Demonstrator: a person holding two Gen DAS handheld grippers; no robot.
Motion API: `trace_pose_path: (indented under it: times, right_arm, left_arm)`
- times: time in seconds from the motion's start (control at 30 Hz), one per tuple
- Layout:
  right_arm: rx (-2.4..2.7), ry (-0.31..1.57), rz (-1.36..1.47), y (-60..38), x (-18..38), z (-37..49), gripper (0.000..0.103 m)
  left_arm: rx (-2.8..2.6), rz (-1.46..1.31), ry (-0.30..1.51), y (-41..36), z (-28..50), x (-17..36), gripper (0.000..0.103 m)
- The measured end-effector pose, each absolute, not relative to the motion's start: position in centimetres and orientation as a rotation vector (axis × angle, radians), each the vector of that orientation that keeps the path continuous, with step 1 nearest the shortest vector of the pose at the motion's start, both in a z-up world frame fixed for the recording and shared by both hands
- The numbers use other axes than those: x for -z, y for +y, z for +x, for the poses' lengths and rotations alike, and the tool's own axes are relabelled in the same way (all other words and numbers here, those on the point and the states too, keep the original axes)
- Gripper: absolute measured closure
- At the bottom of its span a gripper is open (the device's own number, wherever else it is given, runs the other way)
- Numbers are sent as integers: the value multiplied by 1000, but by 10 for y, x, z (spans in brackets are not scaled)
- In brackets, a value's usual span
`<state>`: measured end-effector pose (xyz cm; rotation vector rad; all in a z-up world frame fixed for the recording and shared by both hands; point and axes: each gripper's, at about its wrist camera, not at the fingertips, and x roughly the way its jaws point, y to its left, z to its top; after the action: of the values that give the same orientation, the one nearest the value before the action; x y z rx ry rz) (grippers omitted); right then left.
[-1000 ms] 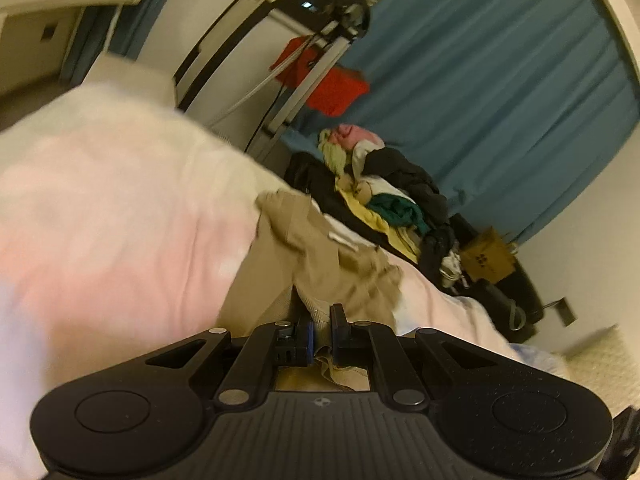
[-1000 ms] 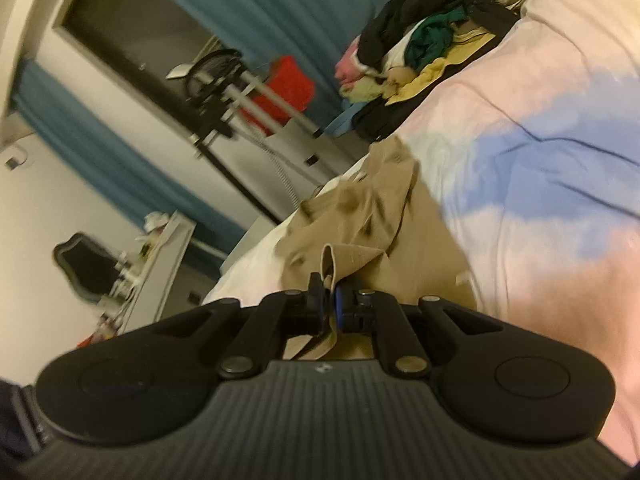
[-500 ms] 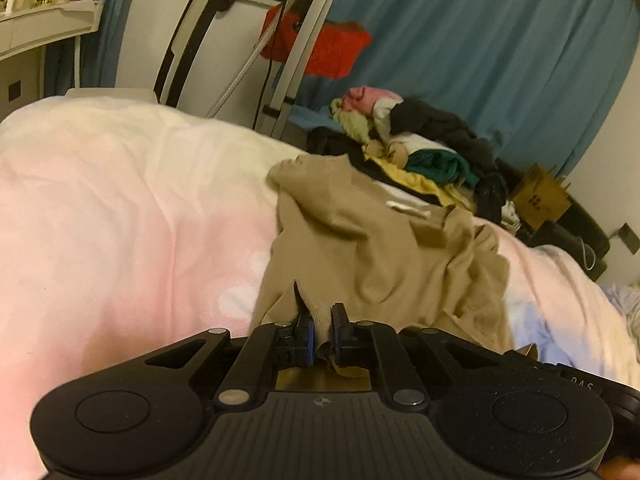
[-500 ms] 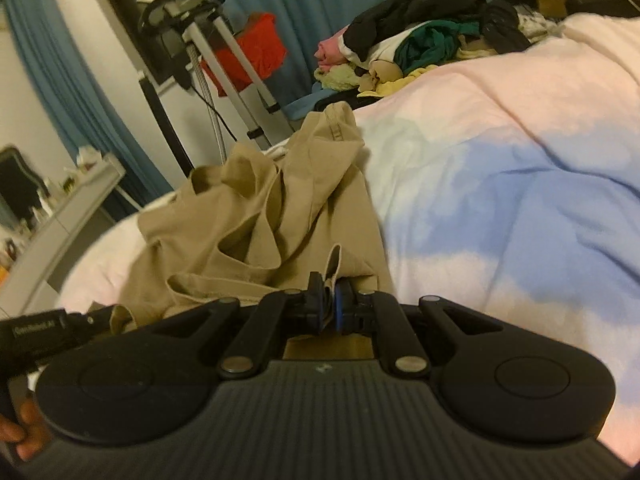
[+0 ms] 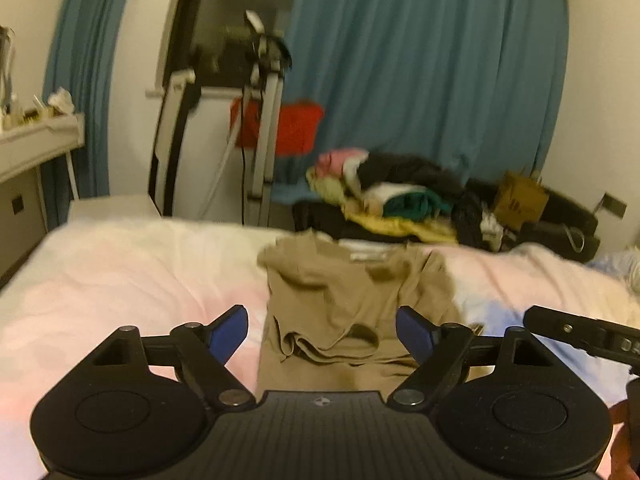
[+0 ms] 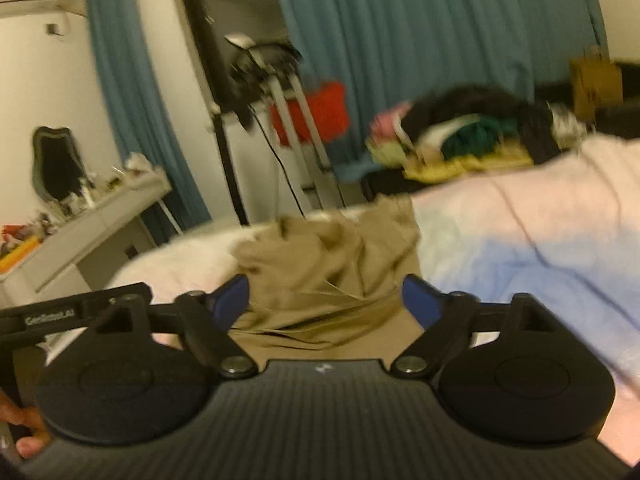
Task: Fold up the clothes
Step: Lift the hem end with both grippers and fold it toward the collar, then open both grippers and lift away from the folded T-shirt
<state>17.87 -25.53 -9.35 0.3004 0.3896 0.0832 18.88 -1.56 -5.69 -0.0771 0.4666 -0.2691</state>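
Left gripper [image 5: 322, 330] held with jaws wide apart, nothing between the blue pads [image 5: 228, 334], just above the near edge of the tan garment [image 5: 348, 308]. Right gripper [image 6: 326, 298] also spread open, pads [image 6: 418, 298] empty, over the same garment [image 6: 332, 280] from the other side. Garment lay crumpled on the bed [image 5: 120, 280], loose folds in the middle, a flatter strip running toward the camera, a small white label near the far edge. Touched by neither tool. Bed covered with a pale pink and blue sheet [image 6: 540, 248]. Seen at the right edge of the left view: part of the right tool, dark, just beside the garment. Seen at the left edge of the right view: a dark bar of the left tool with small white lettering, and below it some fingers [image 6: 28, 440] of the person. Beyond the bed, a pile of clothes [image 5: 400, 196] in black, green, yellow and pink. Behind it, blue curtains [image 5: 420, 72], a folded metal frame [image 5: 264, 120] with something red [image 5: 296, 128] hanging on it, and a brown box [image 5: 520, 200] at the right. A white shelf [image 6: 92, 220] with small items at the left wall, a dark mirror [image 6: 58, 168] above it. Both views blurred, so fine details of the cloth could not be told.
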Motion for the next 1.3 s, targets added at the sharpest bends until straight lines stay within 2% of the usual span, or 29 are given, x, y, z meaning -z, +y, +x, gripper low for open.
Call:
trace_pose_path:
  times: [0.1,0.23,0.33,0.5,0.63,0.87,1.13,1.3]
  right_arm:
    - [-89,354,297,-247,74,151,19]
    - [-94,310,275,-236,63,114,19]
    - [-97,297,257,-227,64,90,19]
    - [-66,318,292,-218,73,66,19]
    - [-37,325,273,-217,81,65,19]
    - [-19,338,256,-215,88,70,19]
    - [30,381,264,-217,98,77,19]
    - [67,419,307,-224,106,83,19]
  left_arm:
    - [272,-46,401,-14,156,35,16]
    - [281,-42,305,-9,111,15,4]
    - [305,-40,280,-4,84,8,2]
    - [319,-56,332,2,60,18,0]
    - [313,-85,425,8,64,33,0]
    - [297,-96,472,11,72,42,0]
    - [360,-310,778,11,101,92,1]
    - [319,-593,1027,33,134,148,5]
